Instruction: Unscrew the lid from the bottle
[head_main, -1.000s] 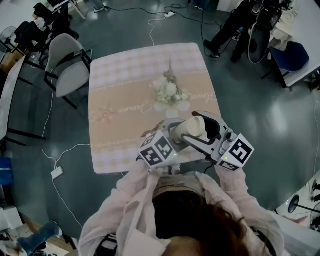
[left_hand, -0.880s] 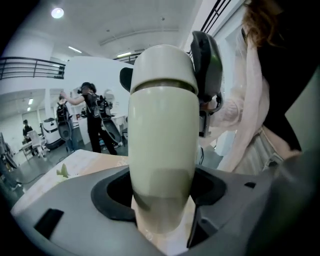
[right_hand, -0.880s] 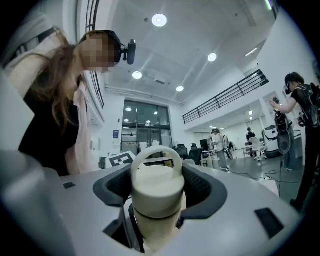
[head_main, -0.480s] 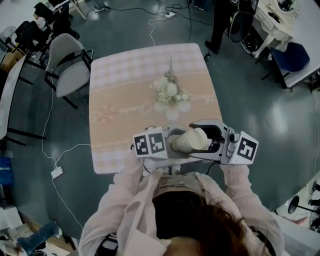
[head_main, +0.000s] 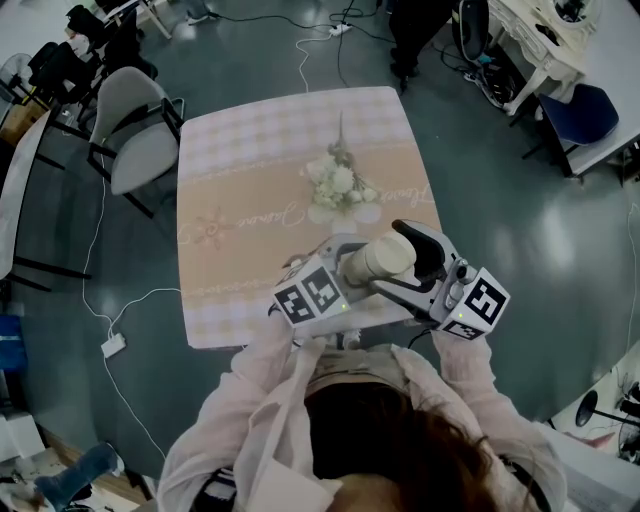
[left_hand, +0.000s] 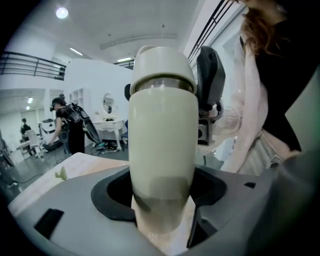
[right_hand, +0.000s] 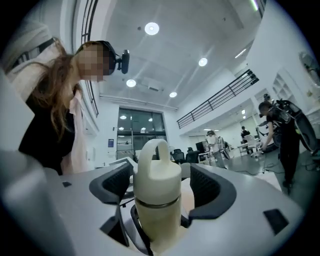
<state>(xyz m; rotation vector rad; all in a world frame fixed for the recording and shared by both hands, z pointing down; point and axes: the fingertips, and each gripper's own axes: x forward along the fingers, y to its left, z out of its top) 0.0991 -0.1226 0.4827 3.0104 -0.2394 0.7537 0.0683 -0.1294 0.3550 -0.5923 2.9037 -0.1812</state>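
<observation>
A cream bottle (head_main: 380, 260) is held in the air above the table's near edge, between both grippers. My left gripper (head_main: 345, 268) is shut on the bottle's body (left_hand: 161, 150), and the lid (left_hand: 161, 65) points away from it. The loop-handled lid (right_hand: 158, 170) sits between the jaws of my right gripper (right_hand: 161, 182). Those jaws are opening, and a gap shows between each dark pad (right_hand: 207, 187) and the lid. In the head view the right gripper (head_main: 418, 252) comes in from the right at the bottle's end.
A pink checked table (head_main: 230, 200) carries a small white flower bunch (head_main: 338, 185) at its middle. A grey chair (head_main: 135, 125) stands at the table's left. Cables lie on the dark floor (head_main: 120, 345). A person's legs (head_main: 410, 30) show at the far side.
Both grippers have rolled with the bottle, their marker cubes tilting back from the level pose of half a second ago. The right jaws stand wider around the lid.
</observation>
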